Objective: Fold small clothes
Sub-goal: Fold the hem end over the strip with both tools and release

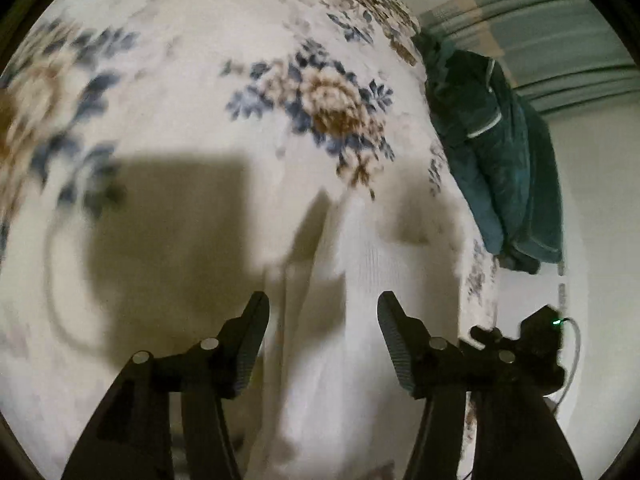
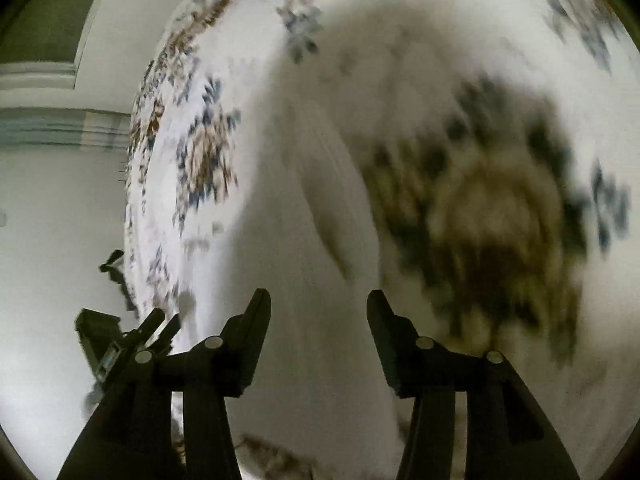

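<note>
A small white ribbed garment (image 1: 372, 264) lies on a white floral blanket (image 1: 180, 80), running from between my left fingers toward the far right. My left gripper (image 1: 323, 304) is open and empty just above the garment's near part. In the right wrist view the same white garment (image 2: 316, 216) stretches away over the blanket (image 2: 200, 152), blurred by motion. My right gripper (image 2: 319, 300) is open and empty above it. The right gripper's body (image 1: 536, 344) shows at the lower right of the left wrist view, and the left gripper's body (image 2: 120, 344) at the lower left of the right wrist view.
A dark teal garment (image 1: 500, 152) hangs over the blanket's right edge. Beyond that edge is pale floor (image 1: 592, 240) and a striped blue-beige wall or curtain (image 1: 540, 20). A cable (image 1: 574, 356) trails from the other gripper. Gripper shadows fall on the blanket.
</note>
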A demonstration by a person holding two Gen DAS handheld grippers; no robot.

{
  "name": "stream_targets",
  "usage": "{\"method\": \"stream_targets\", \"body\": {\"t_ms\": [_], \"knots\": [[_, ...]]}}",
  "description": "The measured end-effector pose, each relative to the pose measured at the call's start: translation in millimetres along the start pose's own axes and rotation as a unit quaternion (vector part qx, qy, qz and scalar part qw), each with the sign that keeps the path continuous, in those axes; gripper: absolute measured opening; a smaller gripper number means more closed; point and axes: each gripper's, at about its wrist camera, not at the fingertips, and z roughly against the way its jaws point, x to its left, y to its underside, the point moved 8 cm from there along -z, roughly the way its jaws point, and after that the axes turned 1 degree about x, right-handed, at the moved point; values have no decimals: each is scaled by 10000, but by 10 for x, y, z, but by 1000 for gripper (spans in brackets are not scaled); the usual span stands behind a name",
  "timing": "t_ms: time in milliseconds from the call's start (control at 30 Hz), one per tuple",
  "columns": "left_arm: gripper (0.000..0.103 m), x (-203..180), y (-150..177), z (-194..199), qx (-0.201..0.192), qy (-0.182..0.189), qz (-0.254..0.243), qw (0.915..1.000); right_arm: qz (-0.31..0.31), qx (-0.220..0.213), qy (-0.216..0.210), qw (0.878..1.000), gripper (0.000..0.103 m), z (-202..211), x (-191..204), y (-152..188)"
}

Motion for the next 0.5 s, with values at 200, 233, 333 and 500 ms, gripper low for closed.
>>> {"method": "stream_targets", "body": {"t_ms": [200, 233, 333, 500], "knots": [[7, 74, 448, -203, 300, 102, 81, 9995, -658, 257, -594, 9957, 33, -260, -233, 477], [6, 50, 449, -173, 170, 47, 68, 9998, -592, 80, -537, 9968, 16, -247, -213, 488], [5, -8, 394, 24, -173, 14, -61, 9998, -445, -242, -210, 9985, 7, -145, -171, 475], [5, 174, 423, 2, -22, -190, -45, 9998, -759, -231, 113, 9968, 6, -145, -370, 410]]}}
